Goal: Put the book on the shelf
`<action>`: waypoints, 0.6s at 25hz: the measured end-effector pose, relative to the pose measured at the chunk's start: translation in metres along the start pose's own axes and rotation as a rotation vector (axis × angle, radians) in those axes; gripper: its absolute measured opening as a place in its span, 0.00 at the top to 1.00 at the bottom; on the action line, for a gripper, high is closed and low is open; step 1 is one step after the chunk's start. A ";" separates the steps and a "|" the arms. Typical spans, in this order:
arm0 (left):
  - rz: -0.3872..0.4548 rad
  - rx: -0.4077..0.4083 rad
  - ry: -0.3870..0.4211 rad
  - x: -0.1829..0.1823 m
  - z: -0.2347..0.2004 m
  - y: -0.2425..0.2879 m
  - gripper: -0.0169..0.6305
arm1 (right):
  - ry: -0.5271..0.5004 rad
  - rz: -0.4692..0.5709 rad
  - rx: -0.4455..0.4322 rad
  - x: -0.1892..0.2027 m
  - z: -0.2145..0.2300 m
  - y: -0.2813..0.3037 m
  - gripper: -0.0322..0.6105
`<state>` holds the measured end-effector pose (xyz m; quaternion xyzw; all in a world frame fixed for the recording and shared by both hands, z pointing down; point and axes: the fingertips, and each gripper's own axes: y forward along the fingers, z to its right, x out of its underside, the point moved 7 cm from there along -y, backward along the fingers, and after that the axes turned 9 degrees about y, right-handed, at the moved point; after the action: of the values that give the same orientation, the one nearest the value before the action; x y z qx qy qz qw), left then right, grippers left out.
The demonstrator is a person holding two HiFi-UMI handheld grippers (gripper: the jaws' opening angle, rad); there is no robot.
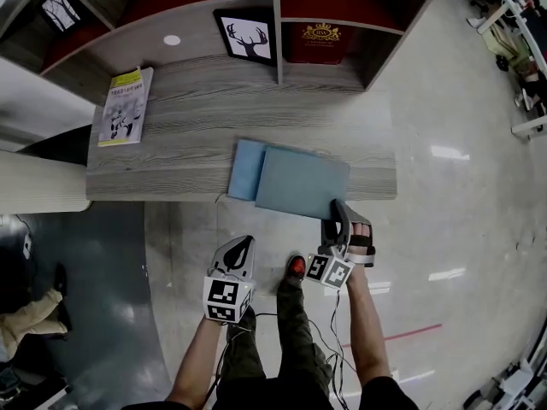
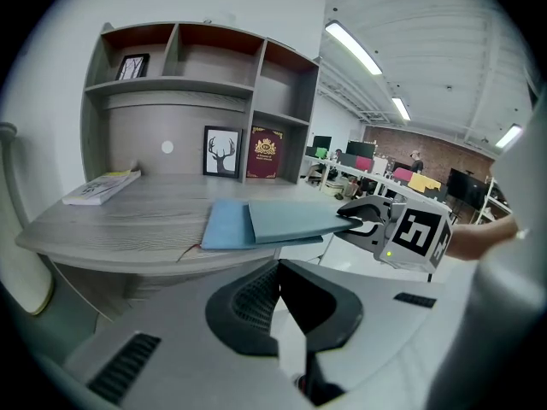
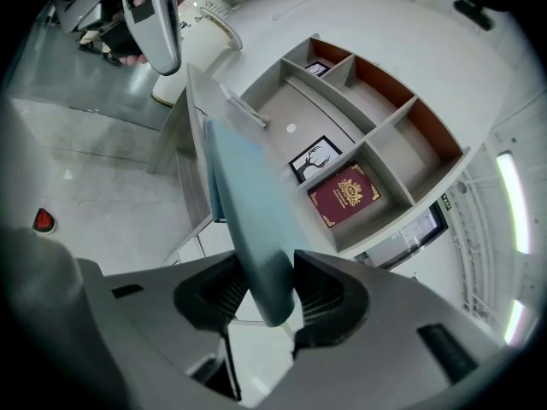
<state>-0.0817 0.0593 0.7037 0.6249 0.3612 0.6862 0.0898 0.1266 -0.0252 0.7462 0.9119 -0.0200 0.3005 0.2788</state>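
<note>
Between the jaws of the right gripper (image 1: 346,219) sits the near right corner of the blue book (image 1: 303,182), and both pads press on it. This book lies flat on the grey wooden desk (image 1: 188,135), its gripped corner over the desk edge, and a lighter blue part shows under it on the left side. Straight ahead of this gripper, beyond the book, stands the shelf (image 1: 276,24). Its lower compartment ahead holds a framed deer picture (image 1: 248,37) that leans on the back wall. One compartment further right, behind a vertical divider, holds a red book (image 1: 320,37) with a gold crest, standing upright. Far to the upper left, another compartment holds a small framed tree picture (image 1: 60,8). Well to the left of the gripper, near the desk's left end, lies a thin magazine (image 1: 126,107) with a yellow top. Beside the right gripper, lower and to its left, the left gripper (image 1: 242,244) hangs off the desk with jaws together, holding nothing.
</note>
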 end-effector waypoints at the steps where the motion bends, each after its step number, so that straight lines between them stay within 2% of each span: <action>1: 0.005 -0.004 0.000 -0.002 -0.001 -0.002 0.96 | 0.007 0.002 0.001 -0.002 0.002 -0.001 0.68; 11: 0.038 -0.031 0.002 -0.024 -0.007 -0.019 0.96 | 0.098 0.034 -0.072 -0.013 0.019 -0.006 0.78; 15: 0.048 -0.036 0.003 -0.033 -0.009 -0.027 0.96 | 0.188 0.025 -0.111 -0.021 0.030 -0.009 0.80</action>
<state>-0.0923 0.0564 0.6619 0.6308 0.3338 0.6954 0.0839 0.1276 -0.0356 0.7100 0.8626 -0.0217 0.3865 0.3258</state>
